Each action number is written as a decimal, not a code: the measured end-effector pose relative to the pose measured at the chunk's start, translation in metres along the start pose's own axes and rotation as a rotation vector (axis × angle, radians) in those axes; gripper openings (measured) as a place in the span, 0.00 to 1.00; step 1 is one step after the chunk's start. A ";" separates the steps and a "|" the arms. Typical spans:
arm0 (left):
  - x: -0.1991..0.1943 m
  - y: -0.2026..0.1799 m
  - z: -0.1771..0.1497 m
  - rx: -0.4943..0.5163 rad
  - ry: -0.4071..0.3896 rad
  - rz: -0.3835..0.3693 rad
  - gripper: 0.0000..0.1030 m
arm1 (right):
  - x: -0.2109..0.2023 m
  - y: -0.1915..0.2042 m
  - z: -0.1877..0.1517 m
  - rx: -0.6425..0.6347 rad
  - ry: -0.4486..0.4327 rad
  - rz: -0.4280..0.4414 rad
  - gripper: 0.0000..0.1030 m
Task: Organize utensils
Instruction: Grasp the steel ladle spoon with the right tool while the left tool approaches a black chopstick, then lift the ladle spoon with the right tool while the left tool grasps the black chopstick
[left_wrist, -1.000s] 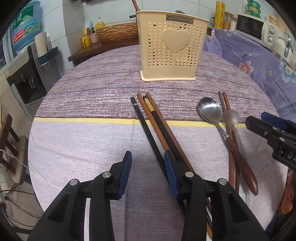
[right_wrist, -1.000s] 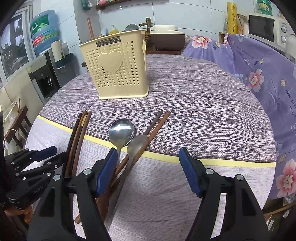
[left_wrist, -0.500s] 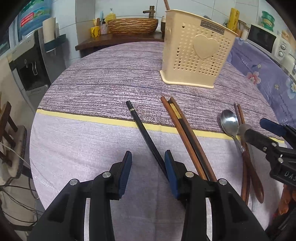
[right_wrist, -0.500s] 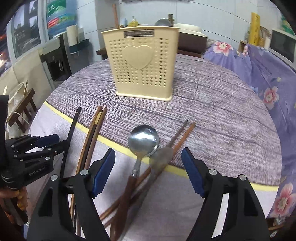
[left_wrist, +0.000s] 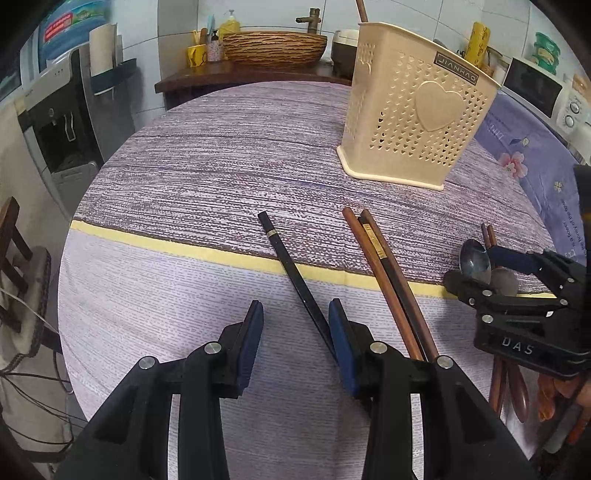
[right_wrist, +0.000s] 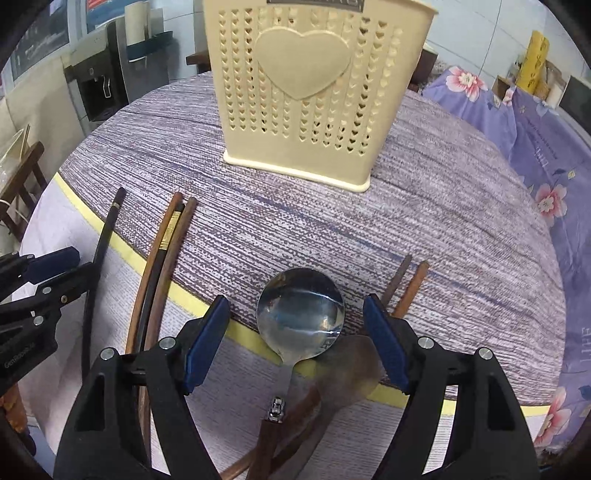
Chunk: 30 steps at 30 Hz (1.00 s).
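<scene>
Both grippers hang over the round table (left_wrist: 207, 177), angled down at the striped cloth. The left gripper (left_wrist: 295, 332) has its blue pads parted with nothing pinched; the lone black chopstick (left_wrist: 291, 273) runs up out of the gap, lying close against the right-hand pad (left_wrist: 341, 347), and whether it actually touches that pad is hard to call from here. Just right of it lies a tight bundle of two brown chopsticks and a dark one (left_wrist: 384, 269), flat on the cloth.

Over on the right side, the right gripper (right_wrist: 295, 332) stands wide, fingers well spread, and the shiny spoon bowl (right_wrist: 301, 319) sits squarely between the pads with clear cloth on both sides, so nothing is gripped. Its brown handle (right_wrist: 267, 439) runs back under the gripper. A second, duller spoon (right_wrist: 351, 369) lies beside it, partly blurred, and another pair of brown chopsticks (right_wrist: 410, 288) pokes out past the right pad.

The cream utensil holder (right_wrist: 306, 110), perforated and bearing a heart, stands upright further back on the table, well apart from everything lying flat. A brown stick (left_wrist: 361, 11) rises from its top.
</scene>
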<state>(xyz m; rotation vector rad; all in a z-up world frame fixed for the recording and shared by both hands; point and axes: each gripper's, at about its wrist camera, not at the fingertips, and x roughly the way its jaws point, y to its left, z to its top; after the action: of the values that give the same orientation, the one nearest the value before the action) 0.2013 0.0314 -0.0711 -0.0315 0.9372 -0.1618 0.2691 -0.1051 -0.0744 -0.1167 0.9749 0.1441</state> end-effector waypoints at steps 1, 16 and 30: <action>0.001 0.001 0.001 -0.004 0.000 -0.002 0.36 | 0.001 -0.001 0.001 0.010 0.003 0.008 0.72; 0.025 -0.008 0.033 0.031 0.031 0.032 0.35 | 0.001 0.003 0.007 0.038 0.039 0.047 0.48; 0.034 -0.017 0.046 0.061 0.032 0.093 0.11 | -0.001 0.005 0.006 0.026 0.042 0.048 0.46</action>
<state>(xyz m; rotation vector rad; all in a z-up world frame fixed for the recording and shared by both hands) 0.2554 0.0078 -0.0693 0.0713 0.9629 -0.1048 0.2725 -0.0997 -0.0711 -0.0726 1.0214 0.1740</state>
